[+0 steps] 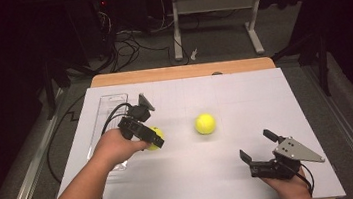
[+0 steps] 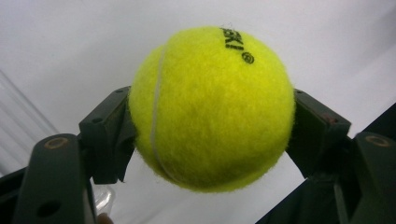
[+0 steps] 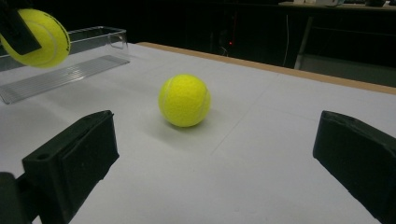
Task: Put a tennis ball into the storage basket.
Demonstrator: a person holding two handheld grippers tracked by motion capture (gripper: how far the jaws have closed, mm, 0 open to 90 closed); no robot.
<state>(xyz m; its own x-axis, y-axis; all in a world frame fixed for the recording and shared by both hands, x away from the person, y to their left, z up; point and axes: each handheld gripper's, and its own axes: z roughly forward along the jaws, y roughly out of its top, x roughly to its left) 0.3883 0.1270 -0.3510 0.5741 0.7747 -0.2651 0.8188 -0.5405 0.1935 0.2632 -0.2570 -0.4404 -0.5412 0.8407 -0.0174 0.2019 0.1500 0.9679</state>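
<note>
left gripper (image 1: 155, 141) clamps a yellow tennis ball (image 2: 211, 108) between both pads, lifted off the white table (image 1: 244, 96) beside the clear plastic tray (image 1: 106, 103) | second tennis ball (image 1: 205, 124) rests mid-table (untouched) | right gripper (image 1: 259, 146) sits at the near right, jaws wide, holding nothing

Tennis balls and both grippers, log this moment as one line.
left gripper: shut on fuzzy yellow tennis ball, off table | right gripper: jaws open, empty | second yellow tennis ball: loose on white table
</note>
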